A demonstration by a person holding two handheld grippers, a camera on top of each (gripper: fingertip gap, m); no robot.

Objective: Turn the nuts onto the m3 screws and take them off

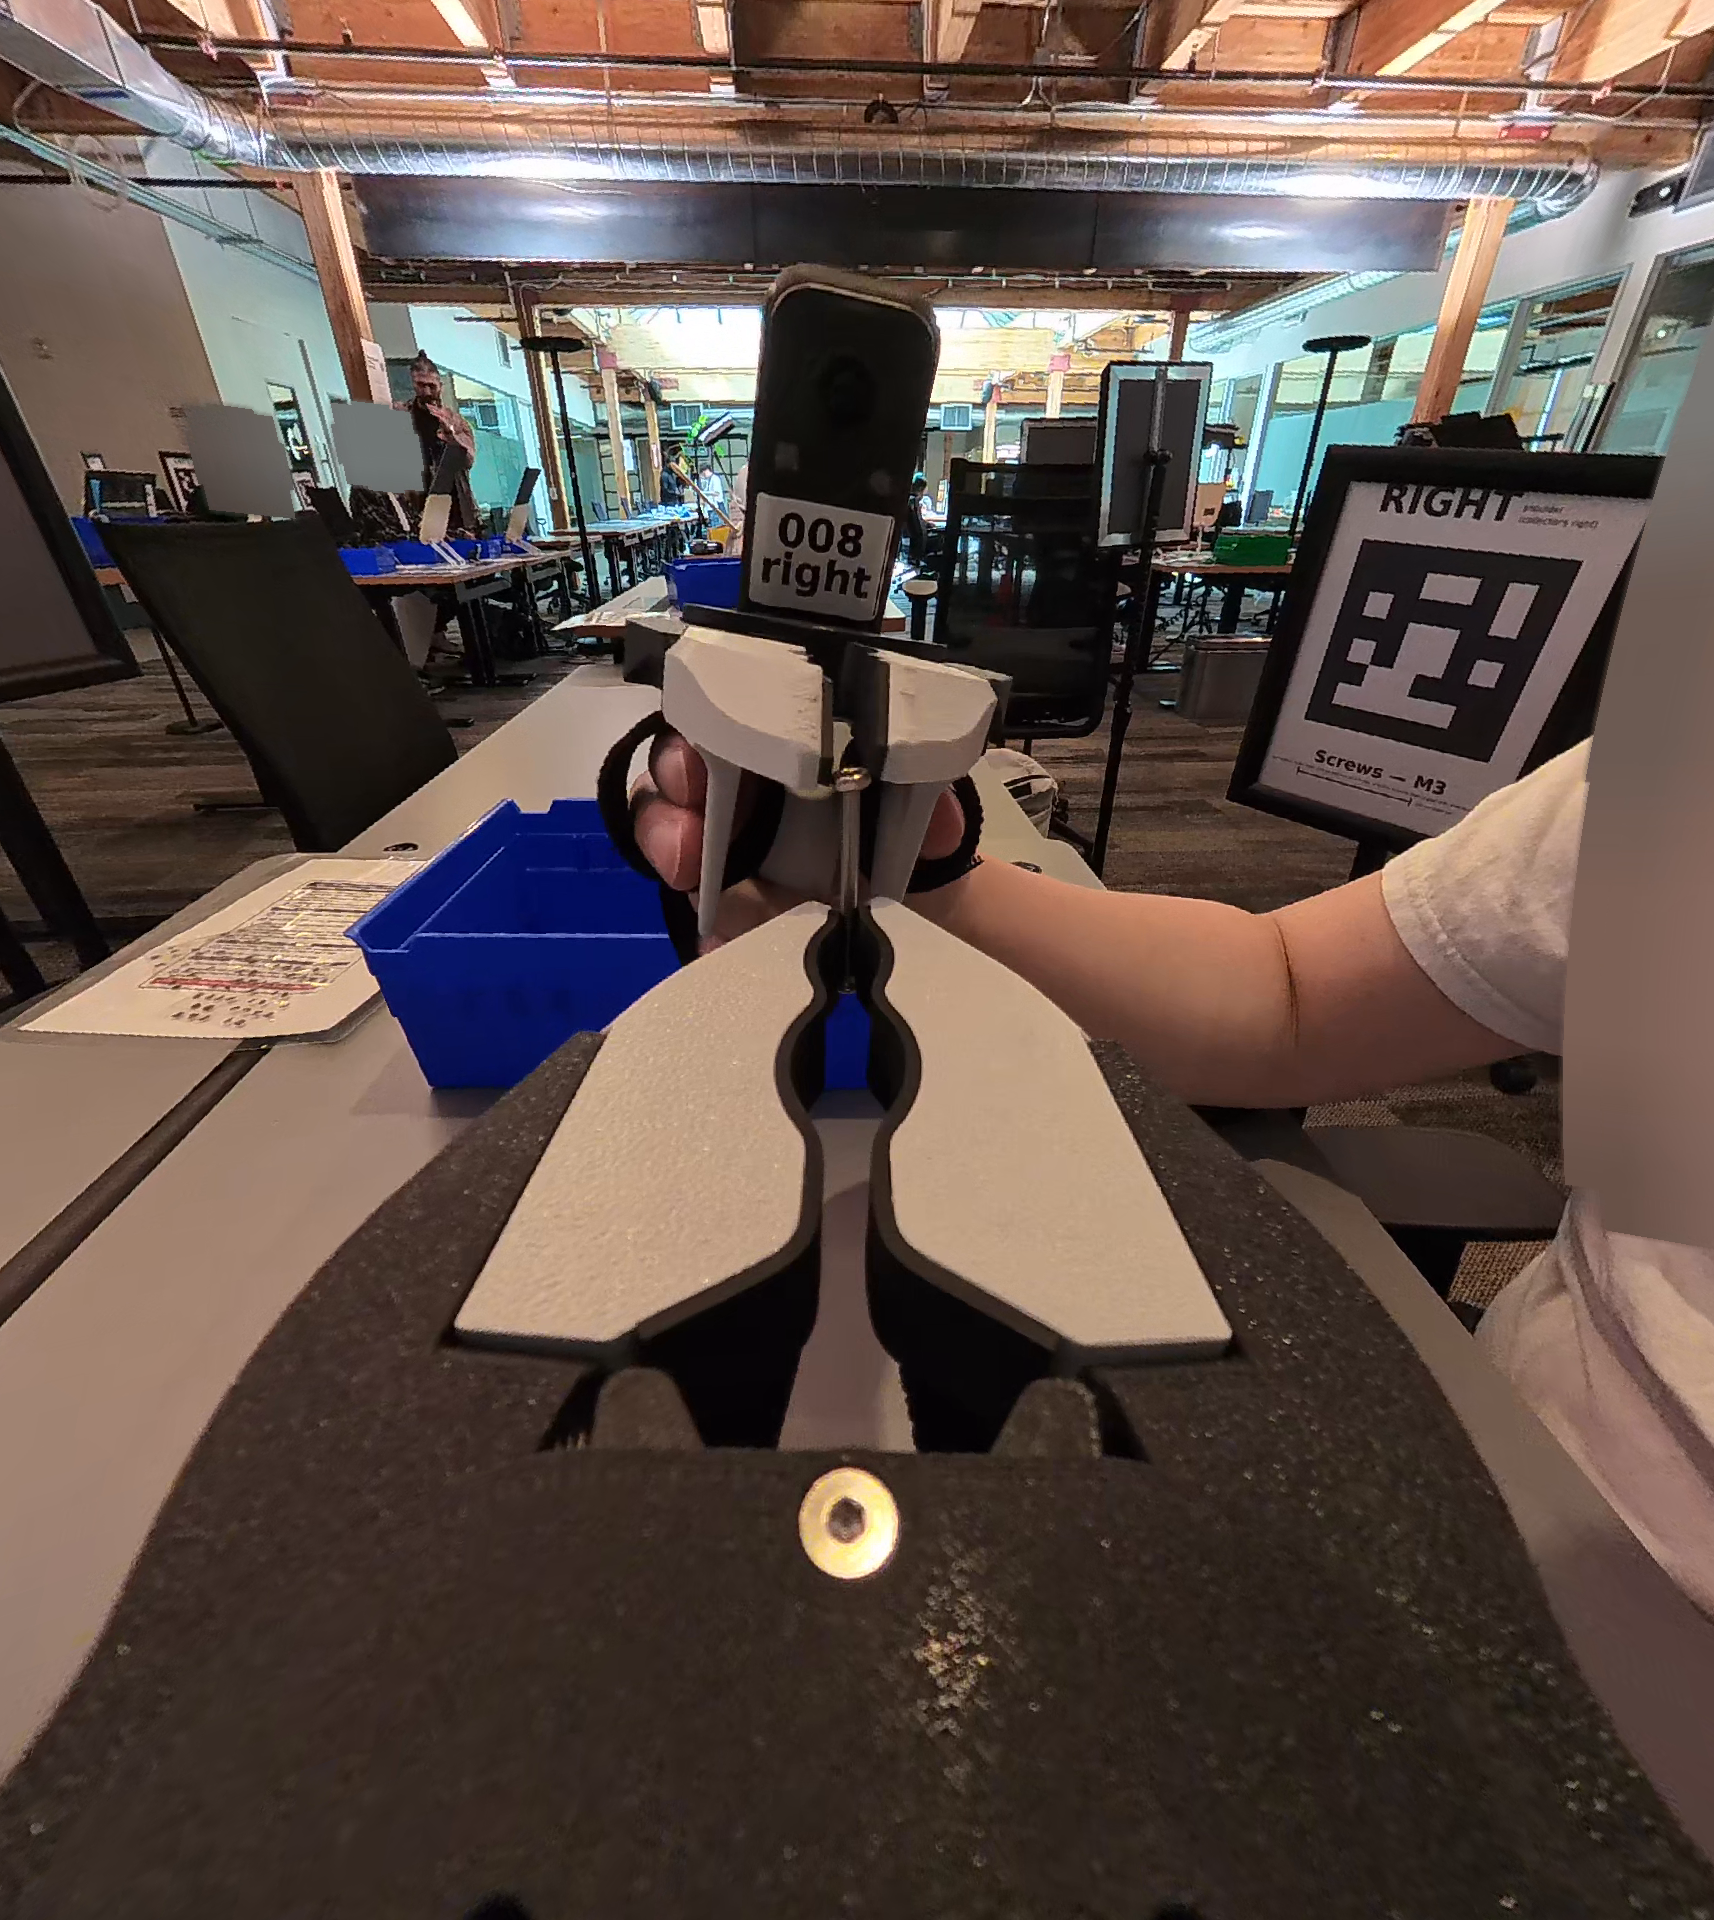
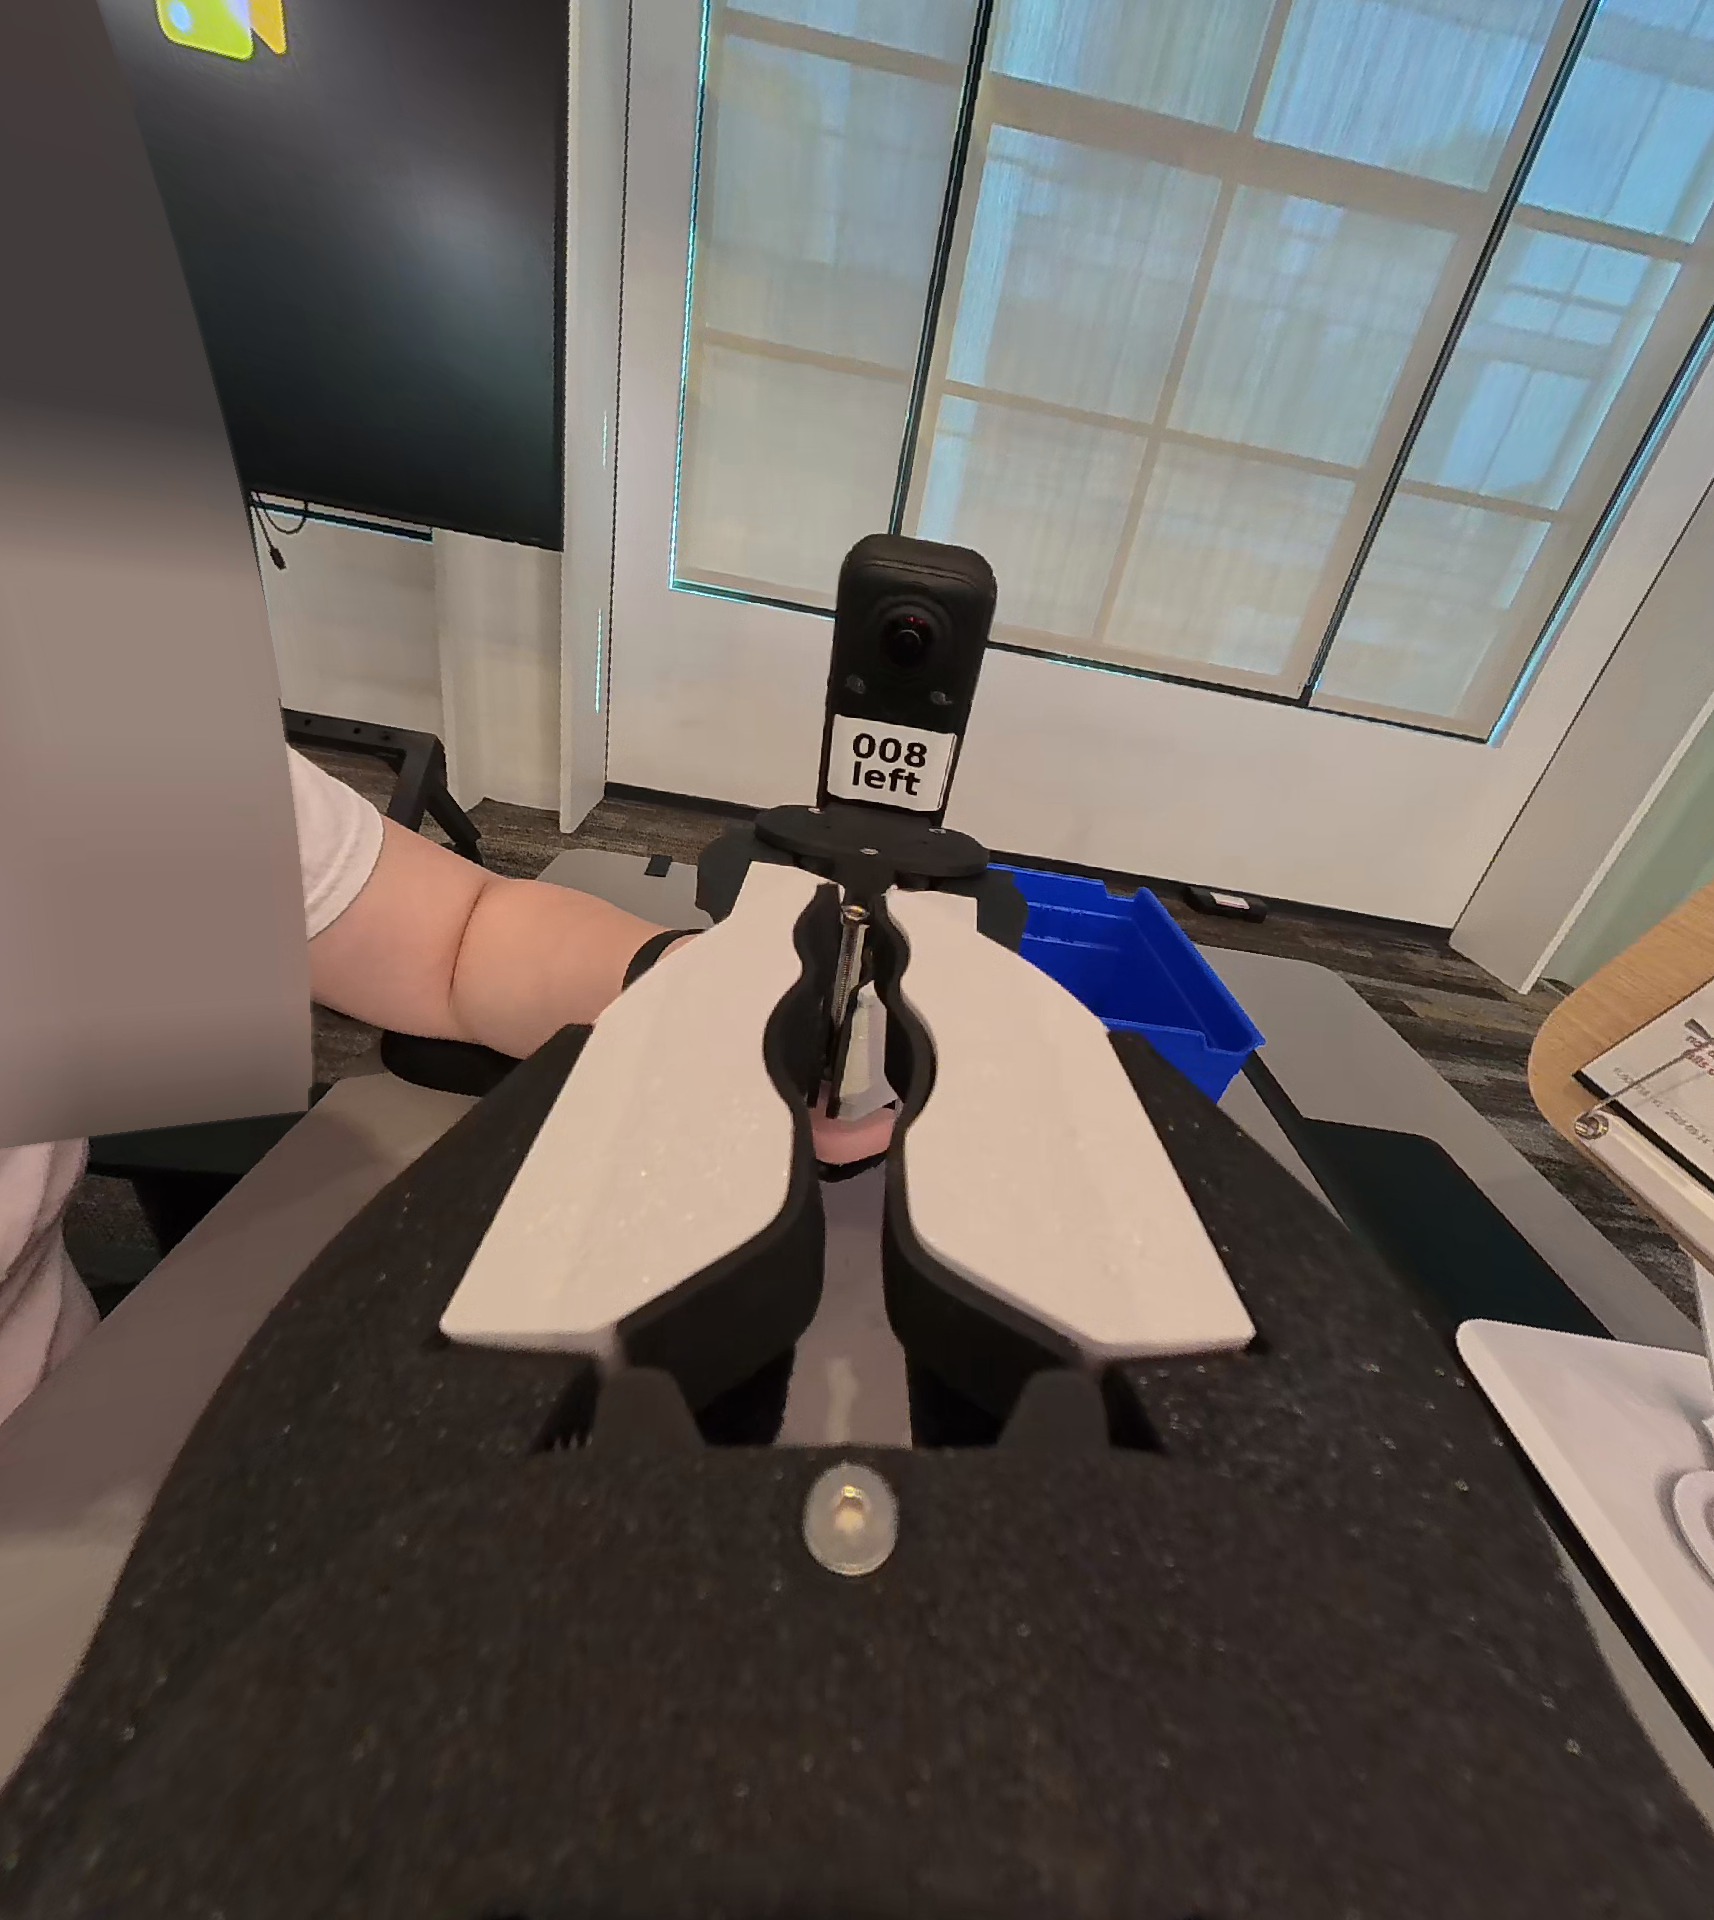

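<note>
Above the grey table [image 1: 157, 1174] the two grippers meet tip to tip, each facing the other's camera. At 12 o'clock in the left wrist view, the left gripper [image 1: 851, 940] has its tongs pinched narrow on the lower end of a long thin screw [image 1: 847, 852], which runs up to the right gripper [image 1: 837, 774]. That one's tongs also stand nearly closed, at the screw's upper end, where a small metal piece shows; whether this is the nut or the screw head cannot be told. In the right wrist view the screw [image 2: 850, 961] lies along the slot between the right gripper's [image 2: 848, 920] fingers, toward 12 o'clock. Judging by this, one gripper steadies the screw so the other can turn a nut along it. A blue bin [image 1: 510, 935] sits at 10 o'clock below them, probably for parts. Each camera carries a white label, a framed sign [image 1: 1435, 634] with a black-and-white marker stands at 2 o'clock, and a printed sheet [image 1: 240, 956] lies at 9 o'clock; their writing is left unread
</note>
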